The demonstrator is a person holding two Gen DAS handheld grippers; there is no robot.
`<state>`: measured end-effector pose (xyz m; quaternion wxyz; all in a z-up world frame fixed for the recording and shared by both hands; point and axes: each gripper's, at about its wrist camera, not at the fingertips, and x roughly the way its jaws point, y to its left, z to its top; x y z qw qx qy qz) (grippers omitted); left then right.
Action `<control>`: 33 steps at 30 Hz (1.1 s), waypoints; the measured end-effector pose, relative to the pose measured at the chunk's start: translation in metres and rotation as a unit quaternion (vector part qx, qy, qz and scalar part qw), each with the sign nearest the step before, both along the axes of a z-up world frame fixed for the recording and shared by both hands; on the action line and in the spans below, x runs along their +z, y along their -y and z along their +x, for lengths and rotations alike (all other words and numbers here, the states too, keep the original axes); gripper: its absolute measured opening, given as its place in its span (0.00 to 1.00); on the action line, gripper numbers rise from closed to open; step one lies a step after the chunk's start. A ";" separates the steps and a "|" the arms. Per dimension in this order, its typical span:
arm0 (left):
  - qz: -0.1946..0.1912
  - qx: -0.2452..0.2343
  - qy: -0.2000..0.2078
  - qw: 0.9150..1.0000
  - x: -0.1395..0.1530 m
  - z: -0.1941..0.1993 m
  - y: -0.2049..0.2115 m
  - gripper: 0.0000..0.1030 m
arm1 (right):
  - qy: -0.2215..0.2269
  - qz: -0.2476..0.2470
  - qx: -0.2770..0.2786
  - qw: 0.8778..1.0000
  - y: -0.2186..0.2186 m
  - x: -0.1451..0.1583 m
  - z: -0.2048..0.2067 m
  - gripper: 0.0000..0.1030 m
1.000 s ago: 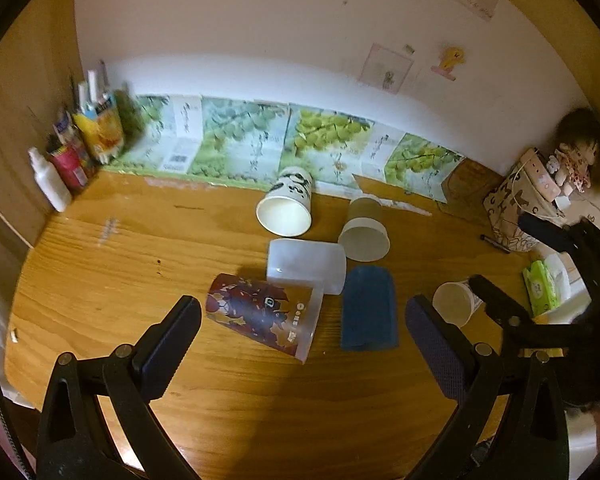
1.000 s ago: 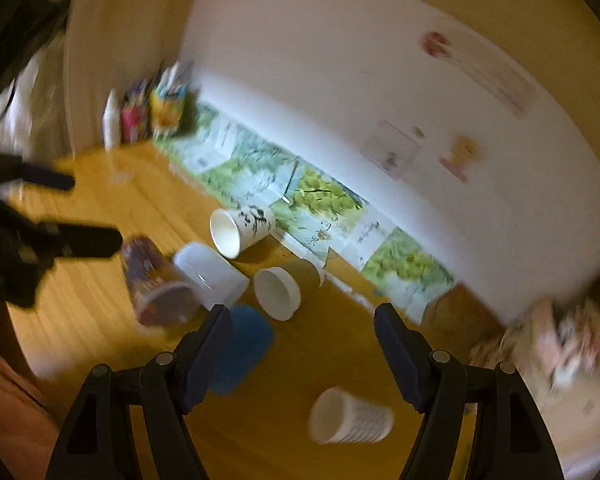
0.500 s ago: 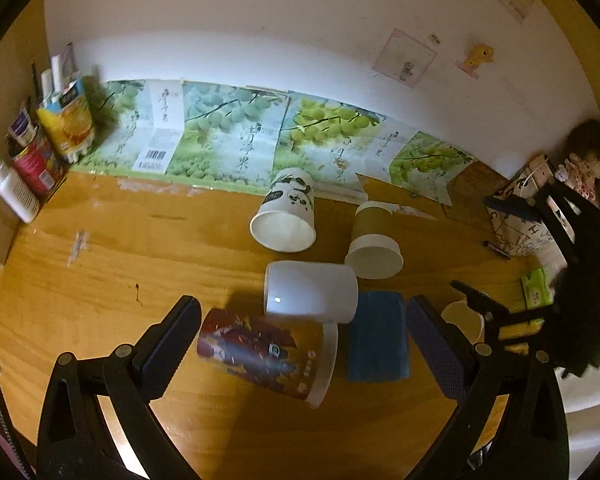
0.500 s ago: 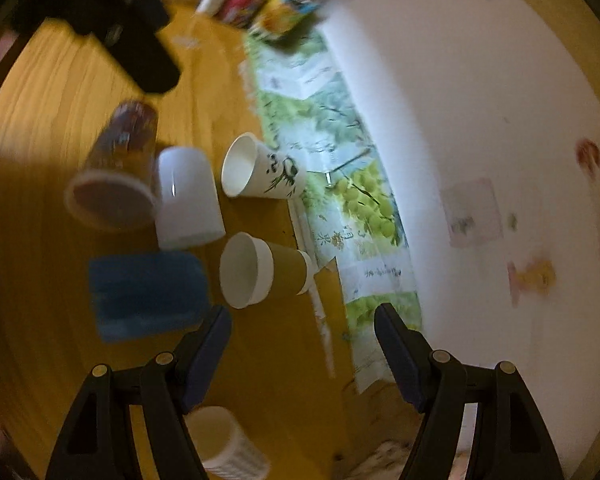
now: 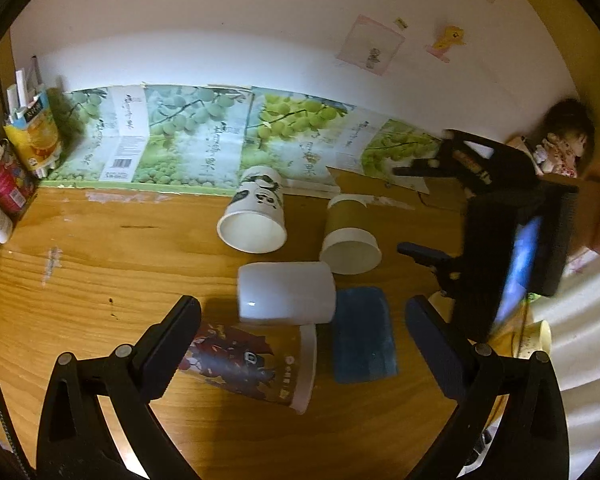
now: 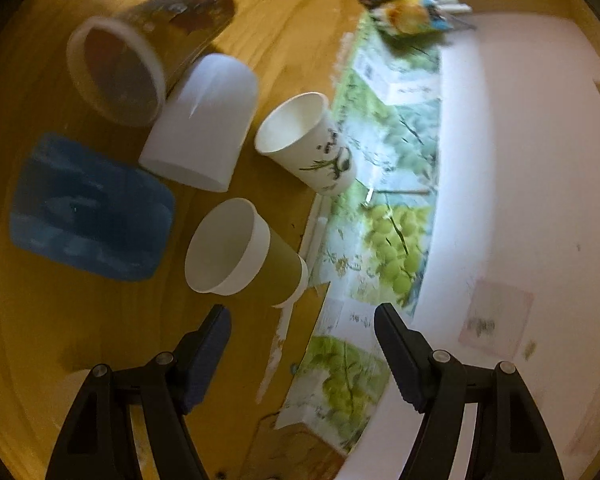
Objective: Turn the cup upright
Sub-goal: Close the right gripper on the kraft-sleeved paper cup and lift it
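Several cups lie on their sides on the wooden table [image 5: 100,264]. A dark patterned cup [image 5: 248,364] lies nearest my open, empty left gripper [image 5: 300,344], between its fingers. A white cup [image 5: 286,298], a panda-print paper cup [image 5: 256,210] and a brown-sleeved paper cup [image 5: 350,236] lie beyond. My right gripper [image 6: 302,352] is open and empty, turned sideways, just short of the brown-sleeved cup [image 6: 244,252]. The right wrist view also shows the panda cup [image 6: 304,144], white cup [image 6: 204,124] and patterned cup [image 6: 136,56].
A blue cloth [image 5: 364,334] lies beside the white cup, also in the right wrist view [image 6: 88,208]. Grape-print cartons [image 5: 188,136] line the wall. Bottles and a pen holder [image 5: 24,140] stand at the far left. Another paper cup [image 5: 534,338] lies at the right edge.
The right gripper has rolled sideways and come in close to the brown-sleeved cup. The left gripper has moved forward a little towards the patterned cup.
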<state>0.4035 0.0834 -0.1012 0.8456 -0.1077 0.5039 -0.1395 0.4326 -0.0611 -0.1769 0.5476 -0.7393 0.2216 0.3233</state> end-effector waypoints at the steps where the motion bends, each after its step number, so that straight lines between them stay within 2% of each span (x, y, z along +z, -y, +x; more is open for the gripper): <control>1: -0.003 -0.002 0.001 1.000 0.000 -0.001 0.001 0.99 | 0.001 -0.008 0.011 1.000 0.000 -0.004 0.000 0.73; 8: -0.008 -0.018 0.013 1.000 -0.001 -0.004 0.006 0.99 | -0.007 -0.075 0.076 0.994 0.004 -0.032 0.008 0.73; 12: -0.012 -0.024 0.014 1.000 -0.003 -0.004 0.007 0.99 | -0.015 -0.103 0.094 0.990 0.006 -0.045 0.015 0.73; 26: -0.011 -0.047 0.026 0.999 -0.006 -0.003 0.013 0.99 | -0.066 -0.135 0.130 0.980 0.002 -0.061 0.027 0.73; 33: -0.017 -0.041 0.020 0.999 -0.009 0.000 0.010 0.99 | -0.090 -0.132 0.121 0.980 -0.009 -0.066 0.038 0.72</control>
